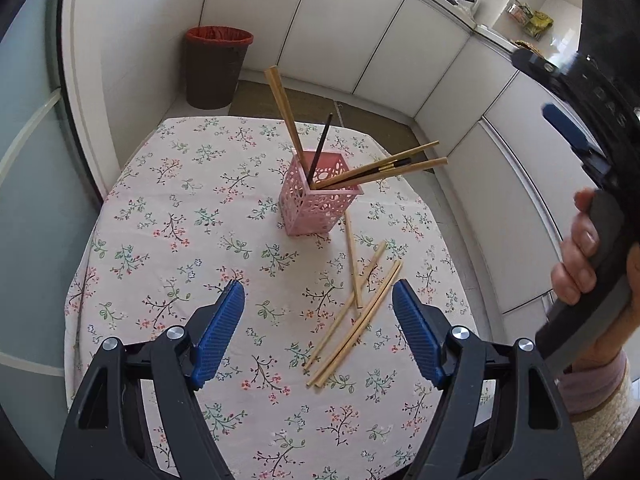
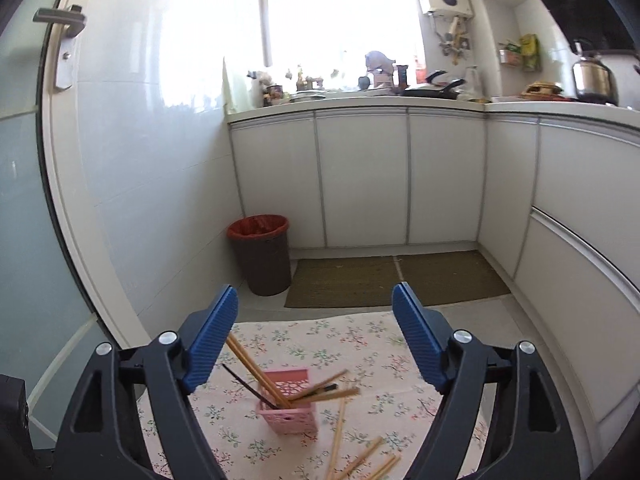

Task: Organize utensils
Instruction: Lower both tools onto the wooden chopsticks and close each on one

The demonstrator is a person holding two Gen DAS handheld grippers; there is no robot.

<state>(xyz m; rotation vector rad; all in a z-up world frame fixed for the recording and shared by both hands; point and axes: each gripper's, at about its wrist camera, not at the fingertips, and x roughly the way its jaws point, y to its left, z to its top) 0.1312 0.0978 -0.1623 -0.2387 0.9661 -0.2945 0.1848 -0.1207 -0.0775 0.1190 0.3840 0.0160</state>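
A pink lattice holder (image 1: 320, 204) stands on the floral tablecloth (image 1: 180, 220) and holds several wooden and black chopsticks (image 1: 380, 168). Several loose wooden chopsticks (image 1: 356, 312) lie on the cloth in front of the holder. My left gripper (image 1: 318, 300) is open and empty, hovering above the loose chopsticks. My right gripper (image 2: 314, 304) is open and empty, raised above the table; the holder (image 2: 290, 412) and loose chopsticks (image 2: 360, 456) lie below it. The right gripper's body shows in a hand at the left wrist view's right edge (image 1: 592, 240).
A brown bin with a red liner (image 1: 216, 68) stands on the floor beyond the table. White cabinets (image 2: 360, 180) run along the back and right. A glass door (image 2: 24, 200) is on the left. Floor mats (image 2: 392, 276) lie ahead.
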